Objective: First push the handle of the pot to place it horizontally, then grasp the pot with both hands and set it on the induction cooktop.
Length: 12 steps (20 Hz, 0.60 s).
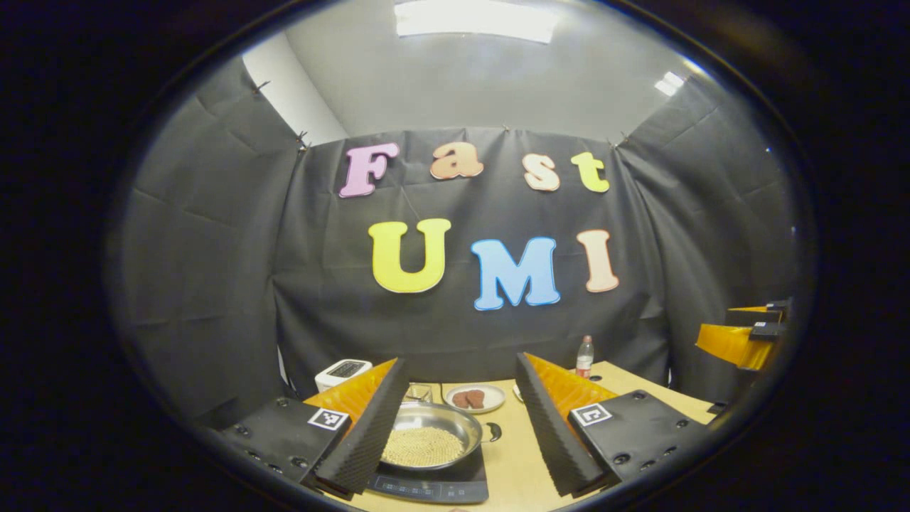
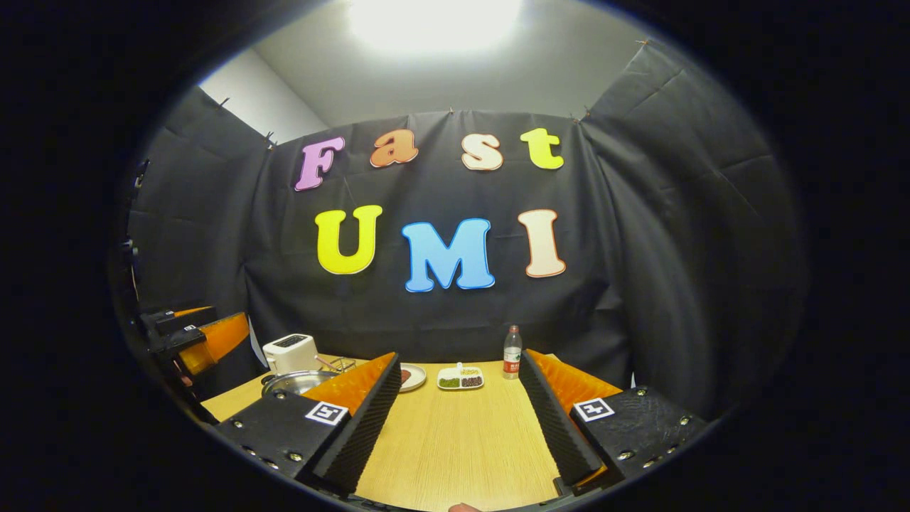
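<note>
A silver pot (image 1: 430, 437) holding pale yellow grains sits on the black induction cooktop (image 1: 441, 489) at the near edge of the wooden table. A short dark handle (image 1: 492, 431) sticks out at its right side. My left gripper (image 1: 462, 370) is open above and in front of it, its left finger covering the pot's left rim. In the right gripper view the pot (image 2: 295, 382) lies far left, partly behind my open right gripper (image 2: 461, 355), which holds nothing. Each gripper also appears in the other's view: the right gripper (image 1: 746, 334) and the left gripper (image 2: 192, 334).
On the table (image 2: 455, 434) stand a white toaster (image 2: 290, 352), a plate of reddish pieces (image 1: 474, 398), a small divided tray (image 2: 461, 378) and a plastic bottle (image 2: 512, 352) near the back wall. A small wire rack (image 1: 418, 392) stands behind the pot.
</note>
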Tool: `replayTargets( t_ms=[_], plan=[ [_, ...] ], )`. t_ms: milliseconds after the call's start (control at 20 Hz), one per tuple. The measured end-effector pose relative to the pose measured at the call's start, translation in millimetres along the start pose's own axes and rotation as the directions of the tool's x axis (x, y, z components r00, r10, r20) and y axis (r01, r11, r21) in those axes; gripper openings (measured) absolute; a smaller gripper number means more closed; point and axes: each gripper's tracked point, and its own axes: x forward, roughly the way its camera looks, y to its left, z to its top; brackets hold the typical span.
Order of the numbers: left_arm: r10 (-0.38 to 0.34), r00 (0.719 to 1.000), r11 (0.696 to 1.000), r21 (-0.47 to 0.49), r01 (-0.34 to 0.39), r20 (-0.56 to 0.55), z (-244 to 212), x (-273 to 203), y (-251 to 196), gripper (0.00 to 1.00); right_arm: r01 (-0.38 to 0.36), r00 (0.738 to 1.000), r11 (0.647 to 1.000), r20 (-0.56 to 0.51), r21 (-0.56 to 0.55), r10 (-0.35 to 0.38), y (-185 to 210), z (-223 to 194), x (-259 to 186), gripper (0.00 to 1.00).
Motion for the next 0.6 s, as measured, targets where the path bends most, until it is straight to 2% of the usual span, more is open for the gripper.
replayTargets(
  t_ms=[300, 350, 450, 500, 600],
  plan=[
    [0.008, 1.0, 1.0, -0.015, -0.008, 0.003, -4.2, -7.9, 22.3, 0.94, 0.009, 0.999, 1.0, 0.031, -0.017, -0.008, 16.2, 8.9, -4.6, 0.99],
    [0.01, 1.0, 1.0, -0.02, -0.01, -0.002, -7.3, -7.9, 25.7, 0.98, 0.008, 0.999, 1.0, 0.033, -0.023, -0.007, 18.2, 8.2, -5.0, 0.99],
    [0.014, 1.0, 1.0, -0.022, -0.014, -0.009, -11.1, -7.1, 30.8, 1.0, 0.003, 0.999, 0.999, 0.032, -0.036, -0.002, 23.0, 7.3, -4.5, 0.99],
    [0.017, 1.0, 1.0, -0.022, -0.017, -0.01, -12.5, -6.3, 34.1, 0.94, 0.005, 1.0, 0.999, 0.029, -0.041, -0.004, 23.9, 6.7, -3.3, 0.99],
    [0.024, 1.0, 0.999, -0.033, -0.024, -0.009, -10.3, -4.4, 40.1, 0.94, 0.008, 0.999, 0.999, 0.032, -0.045, -0.006, 25.0, 8.1, -1.0, 0.99]
  ],
)
